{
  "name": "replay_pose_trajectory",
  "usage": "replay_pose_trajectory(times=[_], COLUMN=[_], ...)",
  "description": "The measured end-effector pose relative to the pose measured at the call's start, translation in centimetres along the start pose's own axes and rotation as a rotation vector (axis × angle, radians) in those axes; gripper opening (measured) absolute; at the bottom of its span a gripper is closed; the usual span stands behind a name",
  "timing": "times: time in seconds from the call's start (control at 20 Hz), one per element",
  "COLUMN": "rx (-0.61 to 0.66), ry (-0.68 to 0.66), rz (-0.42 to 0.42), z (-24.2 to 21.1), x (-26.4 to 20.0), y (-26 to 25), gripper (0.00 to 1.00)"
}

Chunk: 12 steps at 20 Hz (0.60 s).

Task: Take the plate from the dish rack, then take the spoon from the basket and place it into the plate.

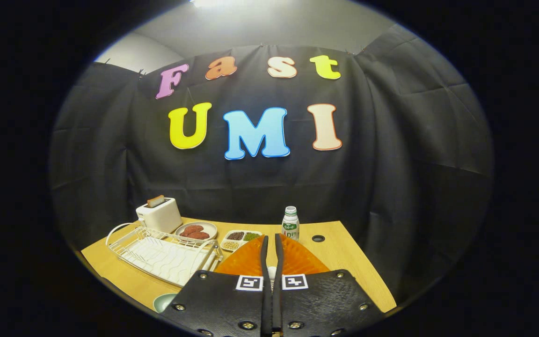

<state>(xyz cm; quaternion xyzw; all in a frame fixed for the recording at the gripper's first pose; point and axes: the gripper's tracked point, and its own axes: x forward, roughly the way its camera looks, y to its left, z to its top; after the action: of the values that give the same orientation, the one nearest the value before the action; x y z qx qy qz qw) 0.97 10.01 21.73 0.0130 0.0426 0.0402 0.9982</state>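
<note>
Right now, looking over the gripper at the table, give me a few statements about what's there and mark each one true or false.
1. The gripper has its fingers close together with a thin gap. True.
2. The dish rack holds a stack of plates. False: its wires look bare.
3. A slice of bread sticks up from the toaster. True.
4. The bottle lies on its side. False: it stands upright, beyond the orange basket.
5. The small plate beside the toaster holds reddish food. True.
6. The divided tray sits inside the dish rack. False: it rests on the table, between the rack and the bottle.
</note>
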Motion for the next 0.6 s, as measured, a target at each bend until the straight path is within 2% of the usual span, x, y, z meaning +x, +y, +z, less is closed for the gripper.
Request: replay_pose_trajectory(times=[0.2,0.6], rx=[-0.007,-0.049], ry=[-0.017,0.012], rz=[0.002,0.029], z=[1.9,1.6], x=[-1.4,-3.8], y=[0.6,3.0], gripper=[0.01,0.01])
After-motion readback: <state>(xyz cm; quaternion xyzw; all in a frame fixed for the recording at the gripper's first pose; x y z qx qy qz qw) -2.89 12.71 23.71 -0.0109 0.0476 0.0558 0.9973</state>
